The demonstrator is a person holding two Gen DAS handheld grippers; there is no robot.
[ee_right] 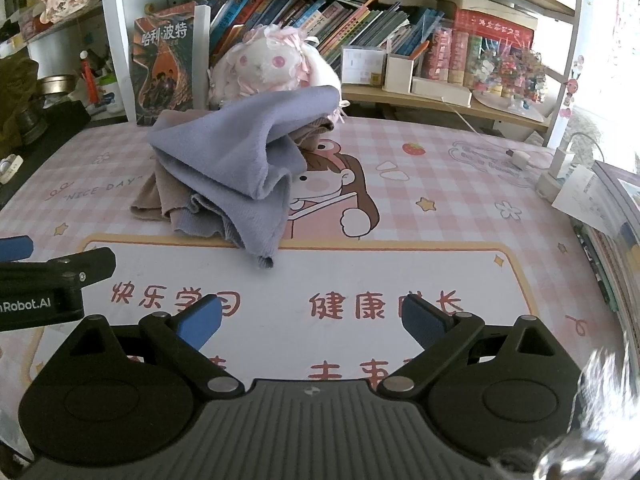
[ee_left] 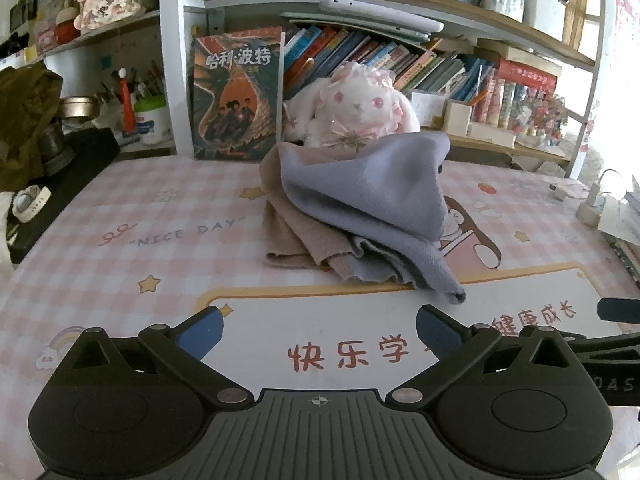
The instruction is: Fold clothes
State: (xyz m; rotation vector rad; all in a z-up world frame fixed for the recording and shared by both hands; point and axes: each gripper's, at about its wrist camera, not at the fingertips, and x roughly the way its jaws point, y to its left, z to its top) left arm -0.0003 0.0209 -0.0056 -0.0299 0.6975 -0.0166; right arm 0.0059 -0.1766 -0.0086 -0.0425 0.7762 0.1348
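Nearest to the camera, low in each wrist view, are the black two-finger grippers with blue pads. The left gripper has its fingers spread wide and nothing between them; it hovers over the white panel with red characters on the pink checked mat that covers the counter. The right gripper stands the same way, fingers apart and empty, above the same panel. The two grippers are side by side, each one showing at the edge of the other view.

Beyond them, toward the middle of the counter, lies the pile of clothes. A lavender-grey soft knit garment is on top, bunched and raised like a tent, and one narrow end of it hangs forward to the orange border of the white panel. Under it and to the left is a beige ribbed garment, also crumpled. Behind the pile a white and pink plush rabbit sits against the bookshelf, touching or nearly touching the cloth.

I judge that the folding is not yet begun: nothing is flat, nothing is gripped. The next move probably calls for taking the lavender-grey garment off the pile, perhaps by the near hanging end, and spreading it flat on the free area of the mat. The two garments overlap, so the beige one may be dragged along.
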